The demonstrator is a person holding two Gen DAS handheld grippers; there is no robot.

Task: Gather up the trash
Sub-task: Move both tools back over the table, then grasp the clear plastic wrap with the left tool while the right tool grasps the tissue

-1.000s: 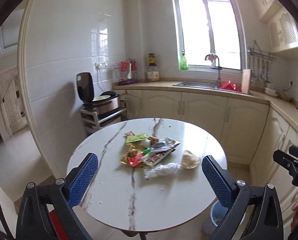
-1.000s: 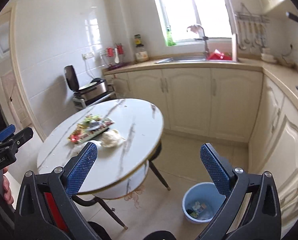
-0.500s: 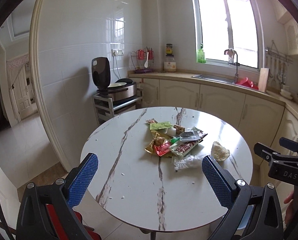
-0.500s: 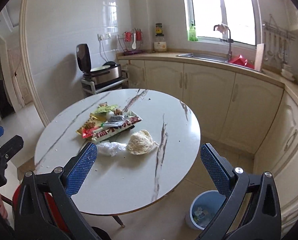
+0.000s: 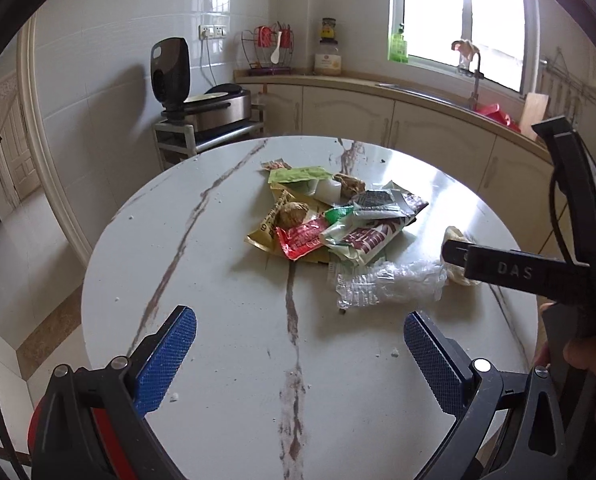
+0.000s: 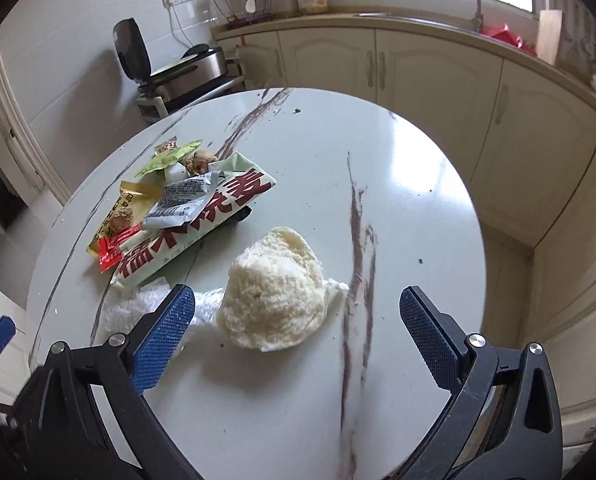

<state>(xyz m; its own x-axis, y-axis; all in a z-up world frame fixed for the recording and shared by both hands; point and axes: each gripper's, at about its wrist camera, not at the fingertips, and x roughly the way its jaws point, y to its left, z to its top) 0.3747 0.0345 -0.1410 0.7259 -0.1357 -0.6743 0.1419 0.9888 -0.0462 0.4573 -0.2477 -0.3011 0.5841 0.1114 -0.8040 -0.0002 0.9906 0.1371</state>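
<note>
Left gripper (image 5: 299, 340) jaws spread wide, nothing between them, hovering over bare marble table (image 5: 226, 320) at its near edge. Wrapper pile (image 5: 329, 216) sits at 12 o'clock from it, mid-table, well apart from the blue pads. Crumpled clear plastic (image 5: 389, 284) lies at 1 o'clock, nearer to the right pad but not touching. Table's left half is bare out to the rim.

Right gripper (image 6: 298, 316) jaws also wide, holding nothing. White bread lump (image 6: 274, 288) lies between the two fingers, closer to the left one, no contact visible. Clear plastic (image 6: 138, 308) is just beside the left finger at 9 o'clock, partly hidden behind it. Wrapper pile (image 6: 186, 212) at 11 o'clock, touching neither finger. Bare tabletop from 12 to 3 o'clock, table rim near the right finger; cabinets (image 6: 417, 72) beyond.
</note>
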